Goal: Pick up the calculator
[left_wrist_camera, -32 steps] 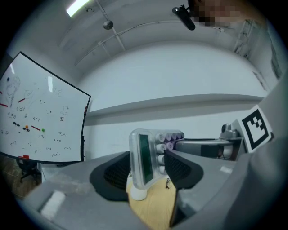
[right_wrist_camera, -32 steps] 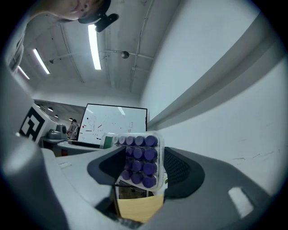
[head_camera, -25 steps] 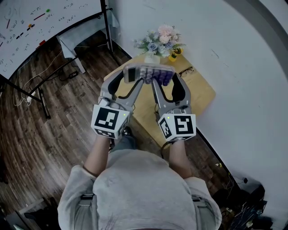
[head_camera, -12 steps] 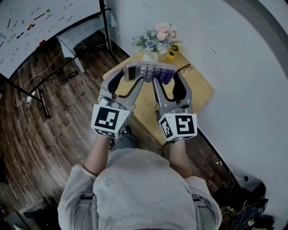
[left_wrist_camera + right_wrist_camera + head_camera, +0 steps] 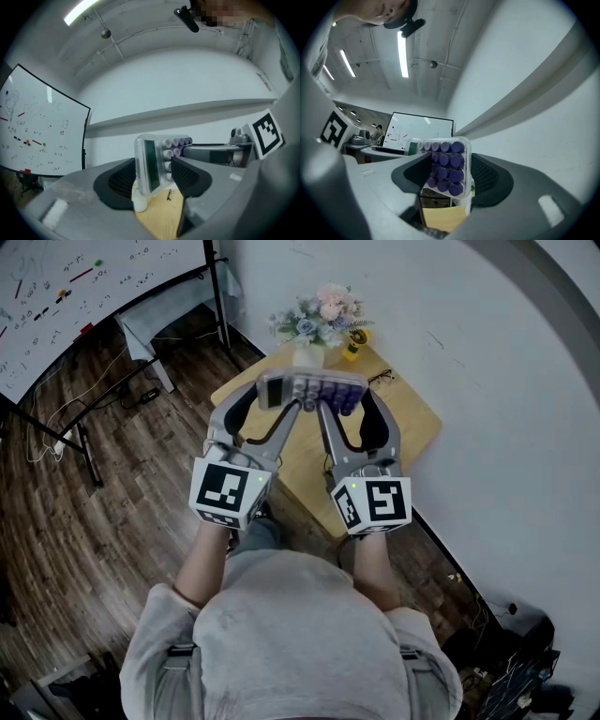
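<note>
- Calculator (image 5: 309, 390) is up off the table (image 5: 417, 432), held level between both grippers, above the table's near edge.
- Left gripper (image 5: 152, 176) is clamped on the display end, right gripper (image 5: 446, 177) on the purple-key end. Both sets of jaws are closed on the casing.
- Over the last second, table and flowers (image 5: 319, 315) slide up-frame in the head view while the grippers hold their spot, so the grip is steady.
- The pick looks complete.

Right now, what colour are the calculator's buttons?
Purple. The calculator buttons show best in the right gripper view.
</note>
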A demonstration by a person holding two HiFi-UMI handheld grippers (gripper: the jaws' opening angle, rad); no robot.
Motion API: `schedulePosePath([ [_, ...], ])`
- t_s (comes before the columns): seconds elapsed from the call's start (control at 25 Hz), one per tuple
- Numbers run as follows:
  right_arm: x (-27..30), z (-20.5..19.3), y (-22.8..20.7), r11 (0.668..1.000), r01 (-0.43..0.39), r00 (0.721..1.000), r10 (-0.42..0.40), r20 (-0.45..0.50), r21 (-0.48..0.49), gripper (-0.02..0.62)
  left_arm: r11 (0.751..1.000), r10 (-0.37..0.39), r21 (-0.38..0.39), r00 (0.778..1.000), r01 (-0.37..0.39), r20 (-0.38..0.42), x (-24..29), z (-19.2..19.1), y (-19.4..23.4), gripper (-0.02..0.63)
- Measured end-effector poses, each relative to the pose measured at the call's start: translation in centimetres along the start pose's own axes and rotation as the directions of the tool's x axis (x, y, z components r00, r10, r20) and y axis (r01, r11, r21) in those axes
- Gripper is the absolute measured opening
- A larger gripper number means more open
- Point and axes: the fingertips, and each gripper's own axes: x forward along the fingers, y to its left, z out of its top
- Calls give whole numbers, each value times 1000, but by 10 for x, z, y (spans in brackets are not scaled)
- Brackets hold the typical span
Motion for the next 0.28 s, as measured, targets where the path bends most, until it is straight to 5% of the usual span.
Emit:
schedulePosePath([
  [0.28, -9, 2, 2, 1000, 3, 1000, -3, -2, -5, 259, 1000, -3, -5, 1000, 3, -10, -7, -3, -6, 244],
])
